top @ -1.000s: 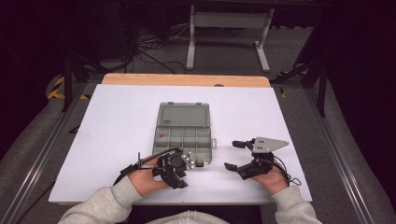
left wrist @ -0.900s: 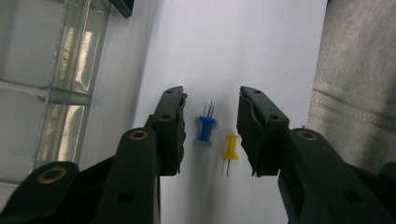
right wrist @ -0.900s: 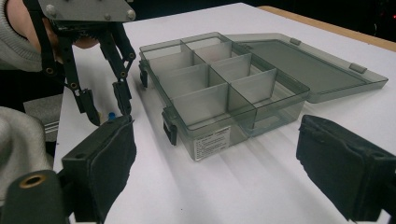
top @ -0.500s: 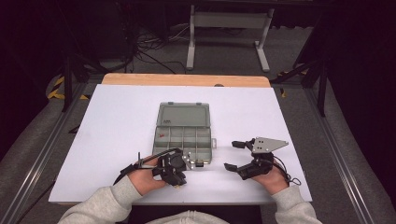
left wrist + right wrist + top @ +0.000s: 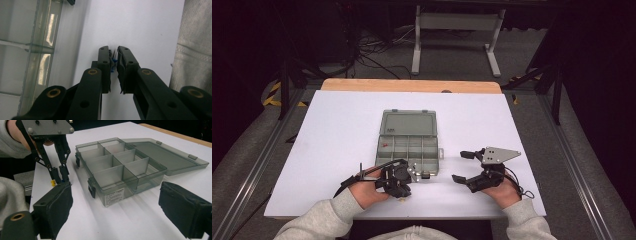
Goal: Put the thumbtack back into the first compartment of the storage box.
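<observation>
- A grey, see-through box [image 5: 409, 142] lies near the middle of the white table [image 5: 337, 130], its lid [image 5: 408, 123] folded flat open on the far side.
- The box's tray is split by partitions into small compartments; in the high view a small red thing [image 5: 384, 145] shows in a left compartment, too small to tell what it is.
- The left gripper [image 5: 403, 186] is held low over the table just near of the box's near-left corner, pointing down at the sheet.
- In the left gripper view its jaws are pressed nearly together on a small blue piece [image 5: 114, 60], pinched between the pads just above the white surface; the box wall [image 5: 45, 50] runs along the left of that view.
- From the right gripper view, the left gripper [image 5: 61, 177] stands tips down beside the box's near corner, with a small yellow piece [image 5: 52, 182] on the table just beside its tips.
- The right gripper [image 5: 464, 166] rests to the right of the box, near the table's near edge, pointing left toward the box.
- Its jaws are spread wide with nothing between them; in its own view the box [image 5: 120, 170] sits in the gap, well apart from both pads.
</observation>
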Demonstrator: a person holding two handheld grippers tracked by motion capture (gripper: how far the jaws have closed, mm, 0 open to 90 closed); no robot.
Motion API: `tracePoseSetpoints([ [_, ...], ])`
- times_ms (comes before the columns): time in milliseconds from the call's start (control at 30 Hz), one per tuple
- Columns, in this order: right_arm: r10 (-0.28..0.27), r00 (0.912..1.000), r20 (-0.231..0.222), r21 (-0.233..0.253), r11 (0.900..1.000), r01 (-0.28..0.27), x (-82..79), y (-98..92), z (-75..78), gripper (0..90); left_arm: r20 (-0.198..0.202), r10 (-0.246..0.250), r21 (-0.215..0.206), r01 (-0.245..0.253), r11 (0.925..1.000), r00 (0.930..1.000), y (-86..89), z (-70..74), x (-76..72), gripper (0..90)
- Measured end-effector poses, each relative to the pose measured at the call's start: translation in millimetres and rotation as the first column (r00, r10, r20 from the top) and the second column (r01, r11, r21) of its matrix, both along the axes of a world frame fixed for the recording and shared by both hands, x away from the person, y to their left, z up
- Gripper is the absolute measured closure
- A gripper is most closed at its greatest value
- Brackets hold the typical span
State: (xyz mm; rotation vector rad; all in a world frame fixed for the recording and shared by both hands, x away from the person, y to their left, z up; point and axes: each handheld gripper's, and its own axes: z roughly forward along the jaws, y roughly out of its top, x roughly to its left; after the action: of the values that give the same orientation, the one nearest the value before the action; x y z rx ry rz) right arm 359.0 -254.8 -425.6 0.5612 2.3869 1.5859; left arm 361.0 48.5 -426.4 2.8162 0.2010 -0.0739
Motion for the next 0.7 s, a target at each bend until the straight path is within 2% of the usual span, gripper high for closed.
tracePoseSetpoints([
  [267, 0.0, 1.0, -0.002, 0.0, 1.0, 0.0, 0.4, 0.3, -0.6, 12.2, 0.012, 0.0, -0.012, 0.0, 0.9999, 0.9999, 1.8, 8.6, 0.3, 81.5],
  [567, -0.005, 1.0, 0.0, 0.001, 1.0, 0.005, 0.3, 0.0, -0.1, 12.2, 0.038, 0.01, -0.039, -0.008, 0.9992, 0.9992, 6.4, 30.3, 5.3, 81.5],
  [700, -0.007, 1.0, 0.001, 0.002, 1.0, 0.007, 0.4, -0.2, 0.1, 12.2, 0.041, -0.001, -0.028, 0.002, 0.9996, 0.9992, 7.3, 38.5, 7.6, 81.5],
])
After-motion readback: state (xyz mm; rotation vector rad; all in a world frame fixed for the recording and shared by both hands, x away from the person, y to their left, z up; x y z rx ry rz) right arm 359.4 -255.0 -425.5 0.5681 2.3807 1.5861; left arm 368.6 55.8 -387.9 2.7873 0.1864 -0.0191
